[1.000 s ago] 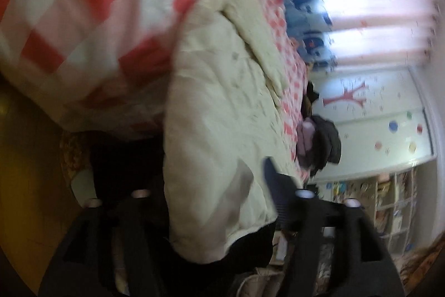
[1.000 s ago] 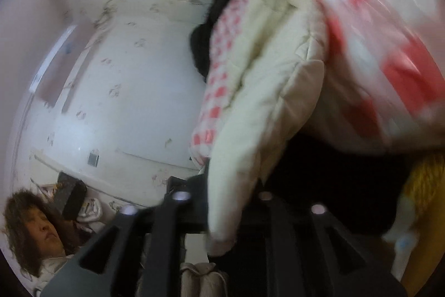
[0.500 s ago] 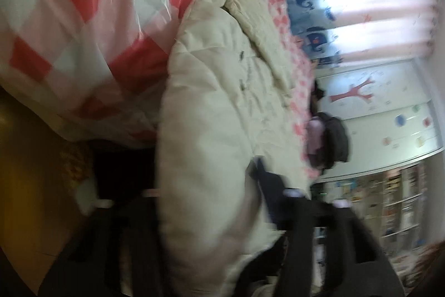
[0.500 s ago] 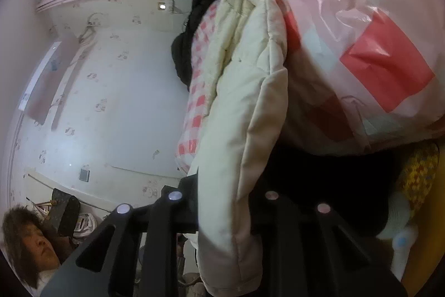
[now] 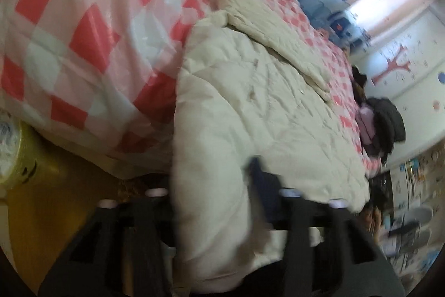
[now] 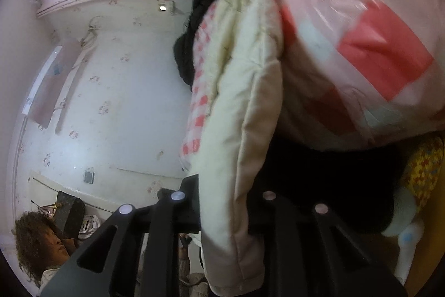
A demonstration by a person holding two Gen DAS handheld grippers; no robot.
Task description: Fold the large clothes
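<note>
grippers first: my left gripper is closing, jaws pinching the cream padded jacket; my right gripper is clamped on its edge. jacket runs toward 12 o'clock over the pink checked bedding, dark clothes at 3 o'clock.

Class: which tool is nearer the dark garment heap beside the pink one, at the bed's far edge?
Left. The left tool, closing on the cream coat, sees that heap beyond it; the right tool, gripping the coat's edge, doesn't.
</note>
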